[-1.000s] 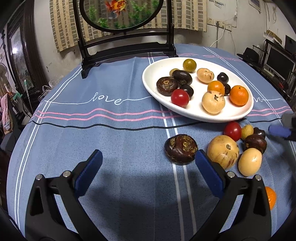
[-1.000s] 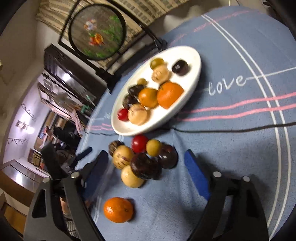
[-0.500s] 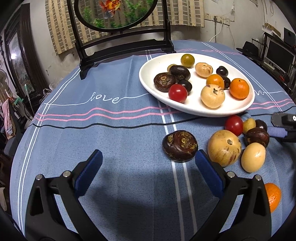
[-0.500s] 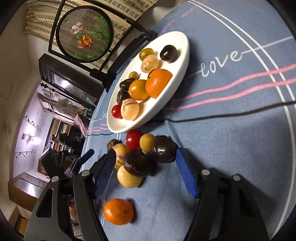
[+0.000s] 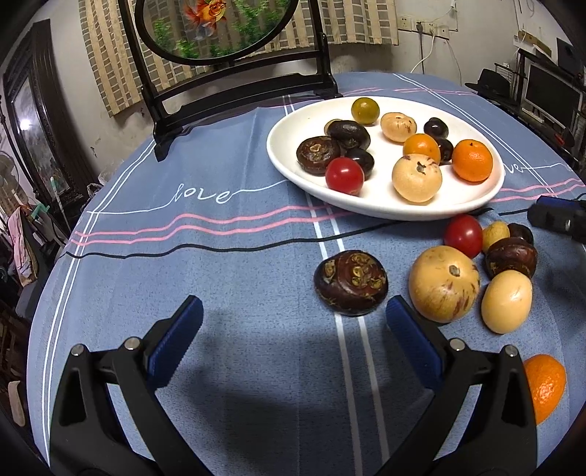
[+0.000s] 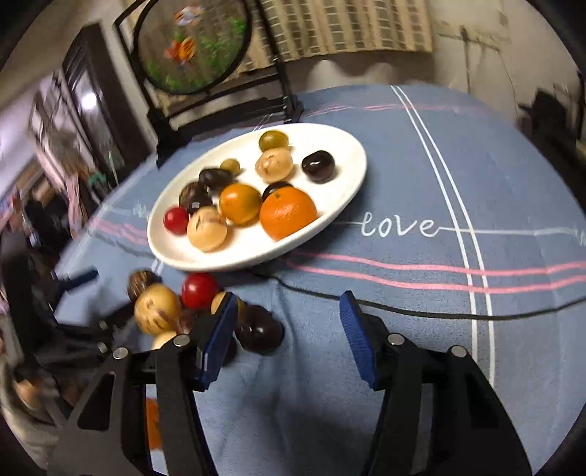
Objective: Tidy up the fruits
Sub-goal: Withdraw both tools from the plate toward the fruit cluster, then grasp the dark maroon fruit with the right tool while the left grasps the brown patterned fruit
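Note:
A white oval plate [image 5: 293,131] [image 6: 351,161] holds several fruits, among them an orange [image 5: 471,160] [image 6: 288,213] and a red tomato [image 5: 344,175]. Loose fruits lie in front of it: a dark water chestnut [image 5: 351,282], a large tan fruit [image 5: 444,283], a pale egg-shaped fruit [image 5: 506,301], a red tomato [image 5: 463,235] [image 6: 199,291], a dark chestnut [image 5: 511,257] and an orange [image 5: 545,384]. My left gripper [image 5: 293,322] is open and empty, just short of the water chestnut. My right gripper [image 6: 287,329] is open, with a dark round fruit [image 6: 259,334] by its left finger.
A black stand with a round goldfish panel [image 5: 216,29] is at the table's far edge. A thin black cable [image 5: 205,249] runs across the blue cloth. Shelves and clutter surround the table. The right gripper's tip [image 5: 556,216] shows at the right of the left wrist view.
My right gripper has swung upright and closed in on the loose pile; the dark fruit now sits at its left finger. My left gripper has drifted slightly back and stays open.

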Available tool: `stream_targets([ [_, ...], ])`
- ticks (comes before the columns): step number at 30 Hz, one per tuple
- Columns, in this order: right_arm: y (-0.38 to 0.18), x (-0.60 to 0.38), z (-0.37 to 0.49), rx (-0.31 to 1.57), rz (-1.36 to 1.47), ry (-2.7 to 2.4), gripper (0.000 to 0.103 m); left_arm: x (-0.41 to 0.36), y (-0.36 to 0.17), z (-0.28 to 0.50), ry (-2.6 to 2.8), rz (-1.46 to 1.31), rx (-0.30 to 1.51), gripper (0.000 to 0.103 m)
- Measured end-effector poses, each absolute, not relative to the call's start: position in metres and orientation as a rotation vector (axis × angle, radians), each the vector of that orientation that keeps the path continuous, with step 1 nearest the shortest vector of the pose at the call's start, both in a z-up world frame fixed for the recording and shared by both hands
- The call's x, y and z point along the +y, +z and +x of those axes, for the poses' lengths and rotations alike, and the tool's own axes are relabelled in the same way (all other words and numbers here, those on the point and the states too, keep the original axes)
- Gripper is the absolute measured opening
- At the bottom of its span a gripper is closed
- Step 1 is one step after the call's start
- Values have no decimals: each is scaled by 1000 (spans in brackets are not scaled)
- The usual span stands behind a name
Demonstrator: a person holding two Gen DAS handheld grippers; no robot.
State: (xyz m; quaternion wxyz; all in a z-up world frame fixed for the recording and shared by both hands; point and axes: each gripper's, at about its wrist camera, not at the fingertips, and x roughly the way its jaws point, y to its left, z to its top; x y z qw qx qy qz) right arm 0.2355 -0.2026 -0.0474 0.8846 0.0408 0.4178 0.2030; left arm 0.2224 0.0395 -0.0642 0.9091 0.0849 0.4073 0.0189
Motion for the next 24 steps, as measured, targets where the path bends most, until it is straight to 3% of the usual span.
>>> stream_targets([
  [6, -51, -164, 209, 744, -285, 414, 58, 39, -64, 222, 37, 173, 839, 101],
  [13, -57, -148, 214, 741, -352, 420, 58, 35, -66, 222, 22, 185, 847, 101],
  [15, -65, -133, 215, 773, -424, 433, 48, 34, -68, 224, 22, 192, 856, 101],
  [18, -67, -132, 221, 792, -415, 449, 42, 35, -69, 225, 27, 192, 869, 101],
  [19, -67, -142, 229, 812, -377, 425, 34, 36, -70, 226, 29, 189, 873, 101],
  [24, -64, -163, 235, 829, -246, 430, 28, 37, -70, 226, 16, 179, 881, 101],
])
